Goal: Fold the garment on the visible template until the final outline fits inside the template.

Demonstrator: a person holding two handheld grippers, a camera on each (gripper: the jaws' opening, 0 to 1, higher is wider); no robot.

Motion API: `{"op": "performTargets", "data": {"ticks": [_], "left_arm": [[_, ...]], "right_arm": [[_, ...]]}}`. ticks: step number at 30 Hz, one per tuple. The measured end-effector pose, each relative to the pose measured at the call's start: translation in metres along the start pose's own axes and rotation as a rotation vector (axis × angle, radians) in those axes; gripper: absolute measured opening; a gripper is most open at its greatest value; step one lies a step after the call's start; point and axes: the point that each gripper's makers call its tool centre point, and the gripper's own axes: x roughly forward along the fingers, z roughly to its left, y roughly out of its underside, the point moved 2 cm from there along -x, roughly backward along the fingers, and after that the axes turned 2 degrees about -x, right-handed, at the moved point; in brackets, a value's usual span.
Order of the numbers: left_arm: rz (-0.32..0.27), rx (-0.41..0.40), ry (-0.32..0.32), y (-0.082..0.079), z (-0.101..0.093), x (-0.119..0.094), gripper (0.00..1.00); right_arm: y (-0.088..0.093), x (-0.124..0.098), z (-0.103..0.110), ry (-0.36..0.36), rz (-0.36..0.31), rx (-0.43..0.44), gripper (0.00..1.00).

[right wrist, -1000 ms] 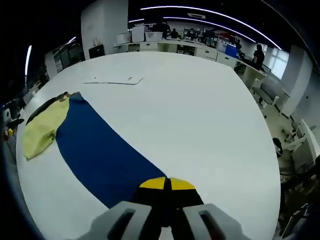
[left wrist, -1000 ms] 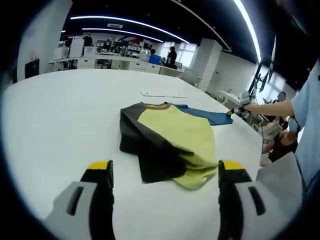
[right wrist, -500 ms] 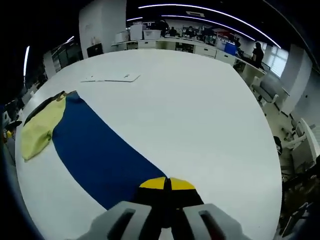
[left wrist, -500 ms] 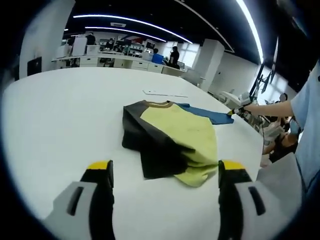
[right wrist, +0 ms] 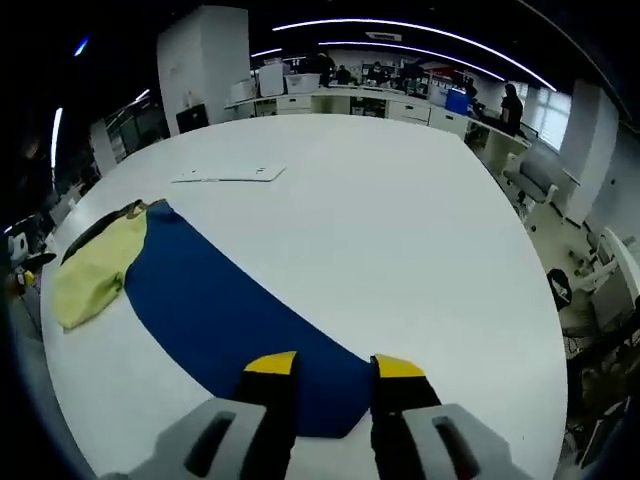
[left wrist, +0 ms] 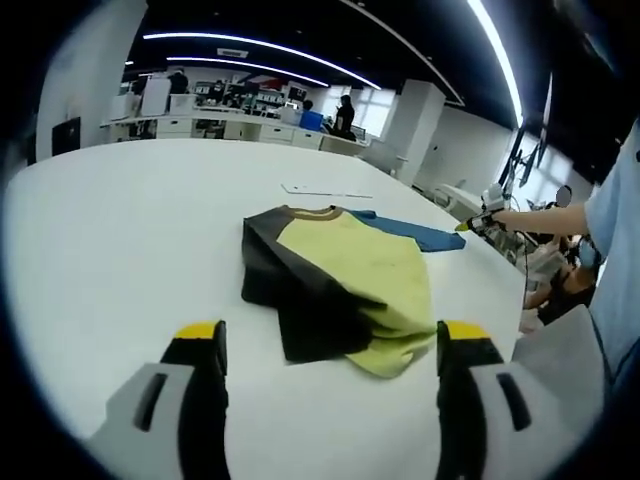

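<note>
Garment (left wrist: 335, 285) half folded on the white table (left wrist: 120, 240).
Your right gripper (right wrist: 333, 368) straddles the blue sleeve (right wrist: 225, 310), jaws slightly parted, seemingly unclamped; left gripper (left wrist: 328, 335) gapes empty.

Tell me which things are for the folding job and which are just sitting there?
For the job:
- the garment, with its blue sleeve
- the left gripper, open
- the right gripper, open above the sleeve's end

Just lying about:
- the flat white sheet on the white table
- the office desks behind

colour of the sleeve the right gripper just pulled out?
Blue sleeve, stretched flat on the white table; clearest in the right gripper view, between the now-open right gripper.
</note>
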Motion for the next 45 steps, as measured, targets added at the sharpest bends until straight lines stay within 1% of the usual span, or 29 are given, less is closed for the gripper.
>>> {"op": "performTargets", "data": {"ticks": [3, 5, 8, 12, 13, 18, 19, 22, 25, 28, 33, 37, 41, 42, 45], "left_arm": [[0.0, 0.001, 0.002, 0.0, 0.0, 0.0, 0.84], [-0.001, -0.002, 0.002, 0.001, 0.0, 0.0, 0.84], [-0.001, -0.003, 0.005, 0.002, -0.001, 0.0, 0.84], [0.001, -0.005, 0.006, 0.002, -0.001, 0.0, 0.84], [0.001, -0.005, 0.006, 0.002, -0.001, 0.0, 0.84], [-0.001, -0.006, 0.006, 0.002, -0.001, 0.0, 0.84], [0.0, -0.007, 0.005, 0.002, -0.001, 0.0, 0.84], [0.001, -0.007, 0.003, 0.002, -0.001, -0.001, 0.84], [0.003, -0.007, 0.001, 0.003, -0.001, -0.001, 0.83], [0.004, -0.011, 0.0, 0.004, 0.0, -0.001, 0.83], [-0.001, -0.016, 0.002, 0.005, -0.001, -0.002, 0.83], [-0.005, -0.021, 0.007, 0.006, -0.002, -0.001, 0.83], [-0.005, -0.027, 0.009, 0.007, -0.002, -0.001, 0.83], [-0.006, -0.026, 0.009, 0.007, -0.001, -0.001, 0.83], [-0.007, -0.026, 0.008, 0.007, -0.001, -0.003, 0.83]], "right_arm": [[0.004, -0.004, 0.004, -0.025, -0.01, 0.036, 0.37], [0.008, -0.007, 0.006, -0.027, -0.006, 0.04, 0.4], [0.014, -0.011, 0.008, -0.034, -0.004, 0.055, 0.4], [0.022, -0.015, 0.013, -0.061, -0.009, 0.133, 0.4], [0.025, -0.012, 0.007, -0.064, -0.012, 0.137, 0.4], [0.038, -0.007, 0.001, -0.078, 0.002, 0.182, 0.4], [0.038, -0.007, 0.003, -0.079, 0.003, 0.181, 0.4], [0.041, -0.003, -0.002, -0.086, 0.004, 0.19, 0.4], [0.04, -0.002, 0.002, -0.099, -0.002, 0.206, 0.38], [0.038, -0.001, 0.002, -0.109, -0.013, 0.213, 0.34], [0.034, -0.005, 0.001, -0.105, -0.03, 0.219, 0.27], [0.03, -0.007, -0.001, -0.101, -0.038, 0.214, 0.19], [0.029, -0.008, -0.002, -0.096, -0.036, 0.196, 0.03], [0.028, -0.008, -0.002, -0.096, -0.037, 0.194, 0.0], [0.027, -0.008, -0.002, -0.092, -0.039, 0.187, 0.0]]}}
